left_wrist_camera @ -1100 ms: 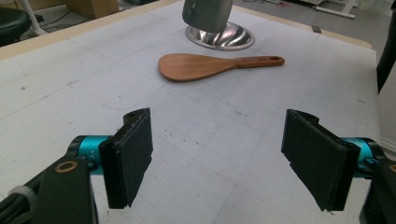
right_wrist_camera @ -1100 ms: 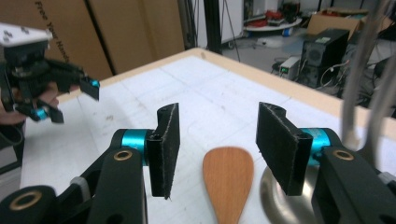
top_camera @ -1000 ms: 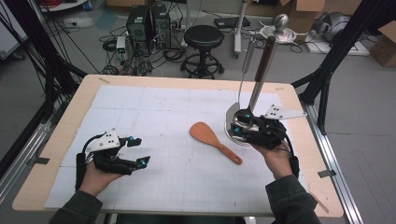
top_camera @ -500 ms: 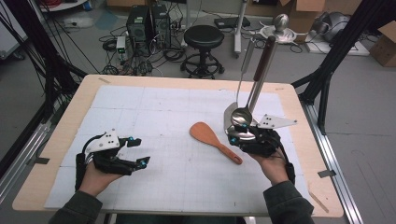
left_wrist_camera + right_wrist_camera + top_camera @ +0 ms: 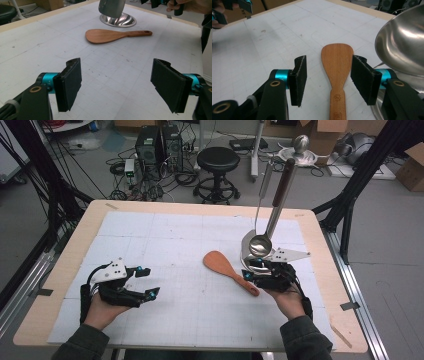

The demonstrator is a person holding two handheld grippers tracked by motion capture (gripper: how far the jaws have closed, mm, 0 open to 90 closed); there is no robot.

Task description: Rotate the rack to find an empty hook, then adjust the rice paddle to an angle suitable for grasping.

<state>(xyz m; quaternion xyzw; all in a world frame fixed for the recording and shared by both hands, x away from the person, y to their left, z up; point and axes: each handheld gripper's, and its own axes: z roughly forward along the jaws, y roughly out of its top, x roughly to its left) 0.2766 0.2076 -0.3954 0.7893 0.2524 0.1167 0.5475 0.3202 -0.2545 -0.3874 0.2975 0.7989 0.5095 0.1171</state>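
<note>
A wooden spatula (image 5: 227, 270) lies flat on the white mat, blade toward the far left, handle toward my right hand. My right gripper (image 5: 248, 269) hangs low over its handle. In the right gripper view the spatula (image 5: 337, 65) runs between the open jaws of the right gripper (image 5: 330, 75), with a gap to each pad. My left gripper (image 5: 150, 281) rests near the mat's front left, open and holding nothing. The left gripper view has the jaws of the left gripper (image 5: 117, 85) wide apart over bare mat, the spatula (image 5: 112, 35) farther off.
A steel ladle (image 5: 260, 245) stands tilted in a metal holder (image 5: 244, 254) just behind my right gripper, its long handle rising high. Its shiny bowl (image 5: 402, 42) looms close at the right of the right gripper view. The holder's dish base (image 5: 118, 21) sits beyond the spatula.
My right gripper has sunk and come slightly nearer, settling over the spatula's handle. The left gripper has stayed put.
</note>
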